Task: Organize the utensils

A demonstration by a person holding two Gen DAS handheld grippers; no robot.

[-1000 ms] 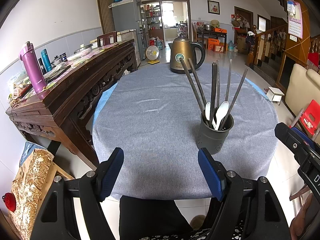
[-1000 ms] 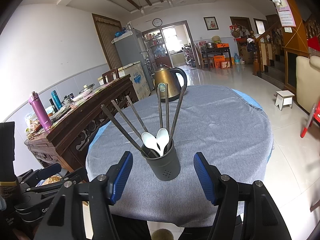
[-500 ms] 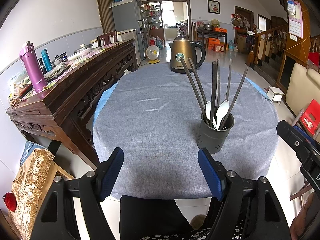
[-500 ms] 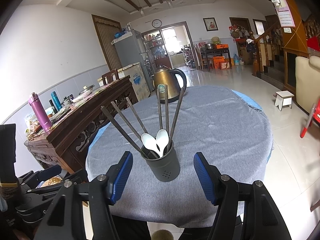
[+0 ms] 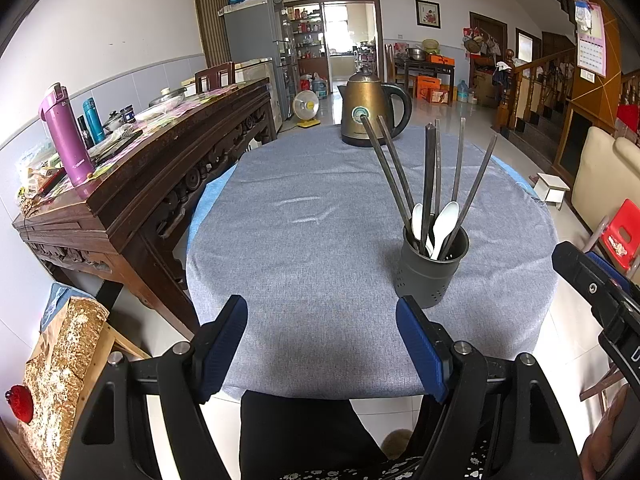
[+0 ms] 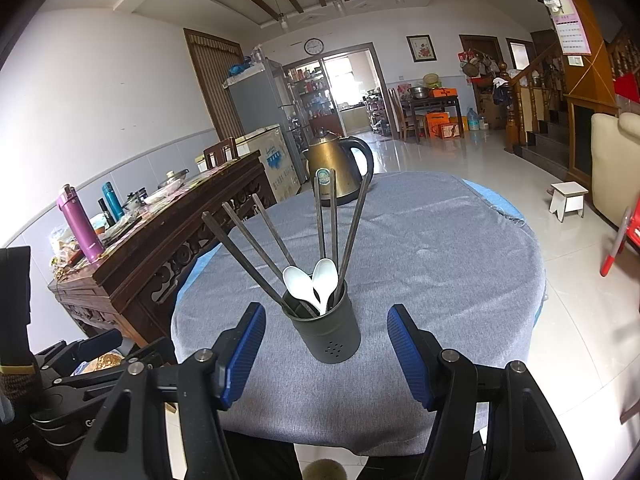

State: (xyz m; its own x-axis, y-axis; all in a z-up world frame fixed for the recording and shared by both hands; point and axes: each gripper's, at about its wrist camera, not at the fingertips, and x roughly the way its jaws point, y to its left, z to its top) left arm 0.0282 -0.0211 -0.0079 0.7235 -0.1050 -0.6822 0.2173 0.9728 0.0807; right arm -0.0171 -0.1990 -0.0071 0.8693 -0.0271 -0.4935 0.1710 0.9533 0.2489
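A dark grey utensil cup (image 5: 430, 266) stands near the front right of the round table with a grey cloth (image 5: 312, 216). It holds several dark chopsticks (image 5: 430, 176) and two white spoons (image 5: 442, 226). In the right wrist view the cup (image 6: 330, 330) is straight ahead, with the chopsticks (image 6: 332, 220) and spoons (image 6: 312, 284) in it. My left gripper (image 5: 322, 346) is open and empty at the table's near edge, left of the cup. My right gripper (image 6: 326, 354) is open and empty, just short of the cup.
A brass kettle (image 5: 370, 110) stands at the table's far edge. A dark wooden sideboard (image 5: 132, 176) with a purple flask (image 5: 66, 138) and clutter runs along the left. A red chair (image 5: 620, 236) and white stool (image 5: 552, 190) are on the floor at right.
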